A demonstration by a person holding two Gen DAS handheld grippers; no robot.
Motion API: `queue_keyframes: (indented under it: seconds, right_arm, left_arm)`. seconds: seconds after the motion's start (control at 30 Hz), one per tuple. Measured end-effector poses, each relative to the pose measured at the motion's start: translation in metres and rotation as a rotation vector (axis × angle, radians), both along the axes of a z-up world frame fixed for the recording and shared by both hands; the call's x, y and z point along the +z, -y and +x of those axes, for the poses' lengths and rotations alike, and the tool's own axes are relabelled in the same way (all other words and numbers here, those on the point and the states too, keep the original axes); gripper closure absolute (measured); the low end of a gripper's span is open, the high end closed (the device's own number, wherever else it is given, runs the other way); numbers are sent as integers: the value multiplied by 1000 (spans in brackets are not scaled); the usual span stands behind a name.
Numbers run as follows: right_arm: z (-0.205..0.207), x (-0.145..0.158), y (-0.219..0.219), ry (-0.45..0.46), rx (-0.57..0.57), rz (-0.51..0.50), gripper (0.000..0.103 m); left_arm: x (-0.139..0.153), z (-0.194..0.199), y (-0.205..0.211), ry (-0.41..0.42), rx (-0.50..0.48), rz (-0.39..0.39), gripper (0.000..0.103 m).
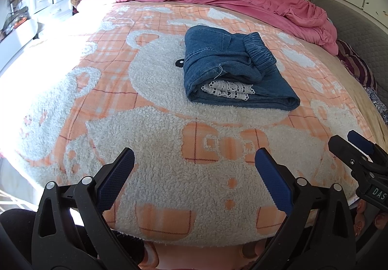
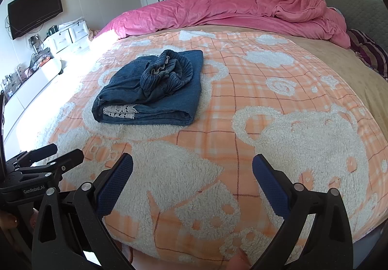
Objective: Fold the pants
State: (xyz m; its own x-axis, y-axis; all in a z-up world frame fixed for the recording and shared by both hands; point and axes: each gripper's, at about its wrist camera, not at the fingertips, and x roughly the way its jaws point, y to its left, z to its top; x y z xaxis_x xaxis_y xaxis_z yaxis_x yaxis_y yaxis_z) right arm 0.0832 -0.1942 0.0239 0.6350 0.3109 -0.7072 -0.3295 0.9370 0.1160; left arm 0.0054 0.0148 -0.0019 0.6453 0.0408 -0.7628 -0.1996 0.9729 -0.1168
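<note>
Pants (image 1: pixel 232 68) lie folded on the blanket (image 1: pixel 169 172) — left claw (image 1: pixel 194 177) and right claw (image 2: pixel 192 183) gape wide, empty, well apart from them.

Folded denim pants (image 1: pixel 232 68) on teddy blanket (image 1: pixel 169 172), L gripper (image 1: pixel 194 180) wide apart w/ nothing between fingers

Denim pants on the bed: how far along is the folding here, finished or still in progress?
Done: the denim pants lie as a compact folded bundle on the fleece blanket, elastic waistband on top, lace trim peeking from the near edge. In hand: nothing; the left gripper and right gripper are open, empty and short of the bundle. Left: at most tidying the bunched waistband.
</note>
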Motion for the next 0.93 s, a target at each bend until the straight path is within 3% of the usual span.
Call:
queue_keyframes:
  seconds: [0.33, 0.5, 0.6, 0.73, 0.93]
  right_arm:
    - [2, -1, 1, -5, -12, 1, 5]
    - [16, 1, 17, -45, -51, 47, 5]
    - [36, 12, 42, -61, -98, 86, 5]
    - [79, 30, 97, -35, -215, 13, 5]
    - [163, 4, 197, -70, -494, -187, 5]
  left_arm:
    - [-4, 4, 6, -31, -19, 46, 10]
    - [-6, 13, 1, -72, -41, -37, 10]
    - [9, 18, -13, -30, -40, -88, 10]
    - [43, 48, -63, 0, 34, -63, 10]
    - [15, 133, -179, -199, 288, 134, 9]
